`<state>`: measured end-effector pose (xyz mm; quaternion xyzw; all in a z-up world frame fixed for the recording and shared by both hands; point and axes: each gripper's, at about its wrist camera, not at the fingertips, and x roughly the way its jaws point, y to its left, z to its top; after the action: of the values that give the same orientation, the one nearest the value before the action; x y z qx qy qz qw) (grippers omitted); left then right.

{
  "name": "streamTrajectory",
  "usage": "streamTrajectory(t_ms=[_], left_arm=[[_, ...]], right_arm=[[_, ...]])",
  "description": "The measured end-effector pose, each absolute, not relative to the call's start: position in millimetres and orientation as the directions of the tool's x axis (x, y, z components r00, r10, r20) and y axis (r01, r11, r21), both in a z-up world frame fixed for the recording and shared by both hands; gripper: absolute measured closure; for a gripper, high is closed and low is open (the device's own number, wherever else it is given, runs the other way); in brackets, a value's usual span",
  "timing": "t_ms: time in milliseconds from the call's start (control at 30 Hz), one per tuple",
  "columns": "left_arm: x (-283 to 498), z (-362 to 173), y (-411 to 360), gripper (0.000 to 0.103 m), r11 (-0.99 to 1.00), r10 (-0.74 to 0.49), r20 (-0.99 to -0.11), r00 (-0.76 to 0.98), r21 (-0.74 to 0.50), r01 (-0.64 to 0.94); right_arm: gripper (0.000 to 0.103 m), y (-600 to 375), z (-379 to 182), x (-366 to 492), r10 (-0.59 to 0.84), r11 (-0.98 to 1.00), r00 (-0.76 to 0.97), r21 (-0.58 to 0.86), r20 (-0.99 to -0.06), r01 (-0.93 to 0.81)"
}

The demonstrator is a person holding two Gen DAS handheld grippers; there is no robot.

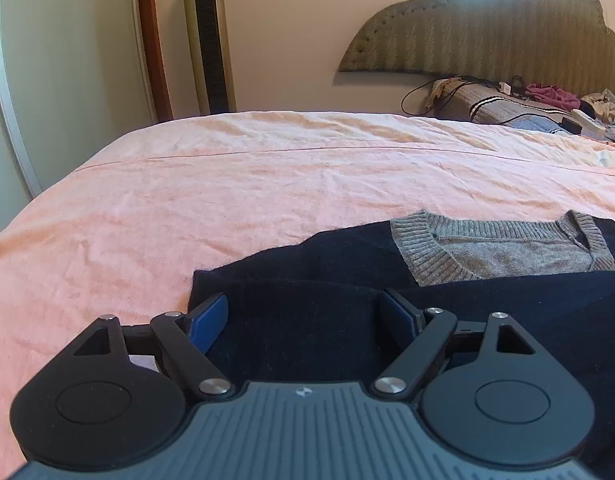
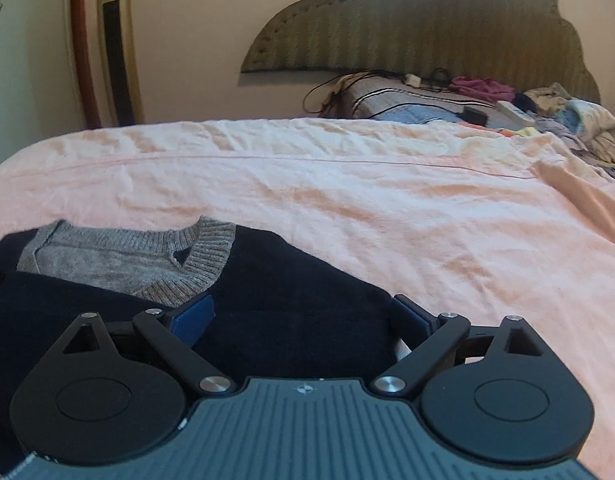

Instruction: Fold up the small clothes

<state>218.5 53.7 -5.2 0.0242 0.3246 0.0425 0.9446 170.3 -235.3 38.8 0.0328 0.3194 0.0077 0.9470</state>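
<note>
Left gripper (image 1: 303, 320): blue-padded jaws spread wide, holding nothing, over the near-left edge of a navy knitted sweater (image 1: 307, 280) with grey ribbed collar (laid flat on the pink bedsheet (image 1: 227, 184)). Right gripper (image 2: 303, 320): likewise wide apart, empty, over the sweater's right edge.

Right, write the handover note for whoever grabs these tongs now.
Left tongs: open, holding nothing, low over the navy sweater at its left edge.
Right tongs: open, holding nothing, over the sweater's right edge.
Sweater lies on the pink bedsheet, grey collar pointing toward the headboard, with a fold line showing below the collar.
Left to do: probably grip both sides and finish folding. More clothes are heaped by the headboard.
</note>
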Motion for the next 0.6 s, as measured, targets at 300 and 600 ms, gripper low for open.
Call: streamTrajectory(t_ms=[300, 600], left_arm=[[215.9, -2.7, 48.5, 0.019, 0.99, 0.135, -0.598, 0.79, 0.122, -0.077], [86.5, 31.0, 43.0, 0.02, 0.996, -0.084, -0.636, 0.767, -0.073, 0.048]], right_arm=[[0.0, -228.7, 19.7, 159.7, 0.144, 0.989, 0.754, 0.061, -0.641, -0.136], [0.004, -193.1, 37.3, 67.6, 0.213, 0.972, 0.727, 0.068, -0.652, -0.224]])
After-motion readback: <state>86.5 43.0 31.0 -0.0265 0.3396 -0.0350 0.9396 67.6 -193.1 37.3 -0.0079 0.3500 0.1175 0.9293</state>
